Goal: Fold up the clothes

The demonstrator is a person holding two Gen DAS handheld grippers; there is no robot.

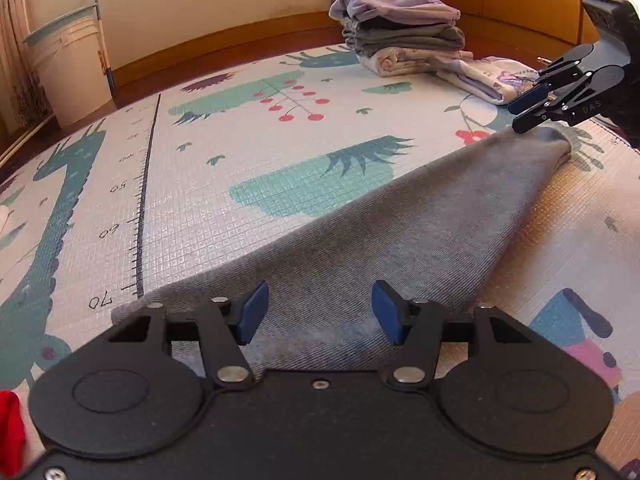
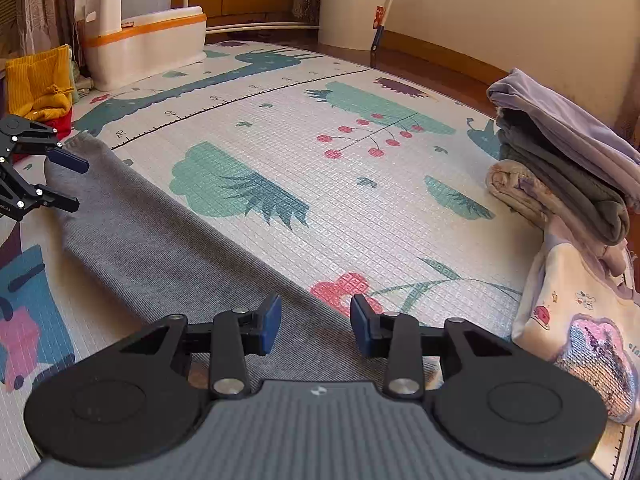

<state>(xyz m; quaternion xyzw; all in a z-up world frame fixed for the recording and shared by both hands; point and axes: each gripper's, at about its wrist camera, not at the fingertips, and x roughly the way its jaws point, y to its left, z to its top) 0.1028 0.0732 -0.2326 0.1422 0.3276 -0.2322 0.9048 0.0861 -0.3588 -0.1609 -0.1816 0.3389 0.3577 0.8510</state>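
A long grey garment (image 1: 400,232) lies flat on the patterned play mat (image 1: 208,208), running from under my left gripper (image 1: 320,312) to the far right. My left gripper is open, its blue pads (image 1: 254,312) spread just above the near end of the cloth. At the garment's other end hovers my right gripper (image 1: 516,117). In the right wrist view the right gripper (image 2: 316,326) is open over the grey garment (image 2: 160,248), nothing pinched. The left gripper (image 2: 70,182) shows open at the far left end.
A stack of folded clothes (image 2: 560,168) and a white garment with a sequin patch (image 2: 580,320) sit at the mat's right edge. A white bucket (image 2: 352,8), a white-and-orange container (image 2: 148,44), and yellow (image 2: 40,80) and red clothes (image 2: 60,122) border the mat.
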